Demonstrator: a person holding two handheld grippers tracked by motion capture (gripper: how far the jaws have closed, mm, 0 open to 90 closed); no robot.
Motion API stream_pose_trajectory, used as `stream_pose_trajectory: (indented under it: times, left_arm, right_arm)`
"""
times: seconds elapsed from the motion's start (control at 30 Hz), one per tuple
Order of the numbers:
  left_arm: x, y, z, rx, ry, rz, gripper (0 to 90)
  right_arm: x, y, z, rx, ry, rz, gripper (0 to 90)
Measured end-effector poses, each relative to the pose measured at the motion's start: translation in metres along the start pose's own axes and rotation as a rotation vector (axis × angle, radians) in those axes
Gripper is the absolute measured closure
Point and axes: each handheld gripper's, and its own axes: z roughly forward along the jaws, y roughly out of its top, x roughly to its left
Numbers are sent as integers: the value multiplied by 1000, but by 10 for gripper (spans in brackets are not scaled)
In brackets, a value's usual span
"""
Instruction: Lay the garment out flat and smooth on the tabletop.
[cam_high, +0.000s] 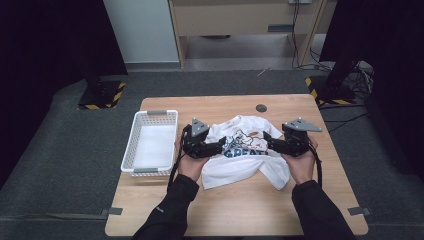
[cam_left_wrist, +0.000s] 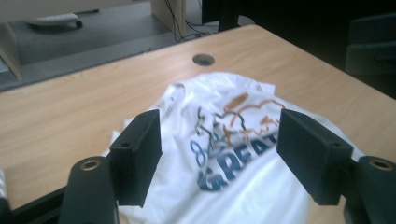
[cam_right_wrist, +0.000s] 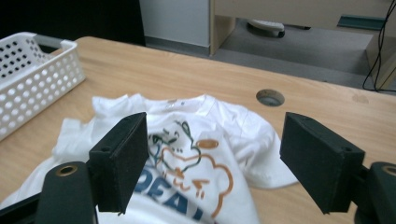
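**Both tongs poised over a crumpled T-shirt**

A white printed T-shirt (cam_high: 243, 155) lies bunched near the middle of the wooden worktop (cam_high: 235, 210), print side up, with blue lettering and an orange-and-green cartoon outline across the chest. Its collar points away from the person and its lower half is rumpled toward them, one fold trailing off to the right.

The left tongs (cam_high: 221, 145) and right tongs (cam_high: 266, 140) come in from opposite flanks of the garment, each held in one of the person's hands, tips aimed inward at the print. In the left gripper view the left tongs (cam_left_wrist: 219, 158) stand wide apart, the shirt lying between and beyond the jaws with nothing clamped. The right gripper view shows the right tongs (cam_right_wrist: 215, 161) likewise spread wide and empty, framing the chest print and a sleeve.

This mirrored stance, one tool per side, suits a two-handed pinch of the cloth: limp fabric sags if lifted from a single point, so taking both edges would keep it spread for smoothing or folding.

A white perforated basket (cam_high: 142, 170) sits just left of the shirt, empty and within easy reach, plausibly the place where the garment is meant to end up. A round cable hole (cam_high: 261, 108) lies beyond the collar
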Motion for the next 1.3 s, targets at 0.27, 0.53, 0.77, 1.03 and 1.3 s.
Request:
stream_pose_trajectory:
  times: [0.27,0.53,0.77,1.03,1.3]
  left_arm:
    - [-5,-42,-24,58,-3,8,138]
    - [-11,-85,-40,123,9,-18,94]
    - [-9,-104,-36,155,26,-39,77]
    - [1,-117,-23,184,50,-104,81]
    - [6,-121,-12,223,65,-88,86]
  right_arm:
    - [-1,-24,-26,16,40,-17,177]
    - [-3,-54,-42,66,72,-24,140]
    - [-11,-82,-47,92,76,-9,114]
    - [-26,-102,-34,195,26,41,124]
    - [-30,-106,-25,247,-8,61,103]
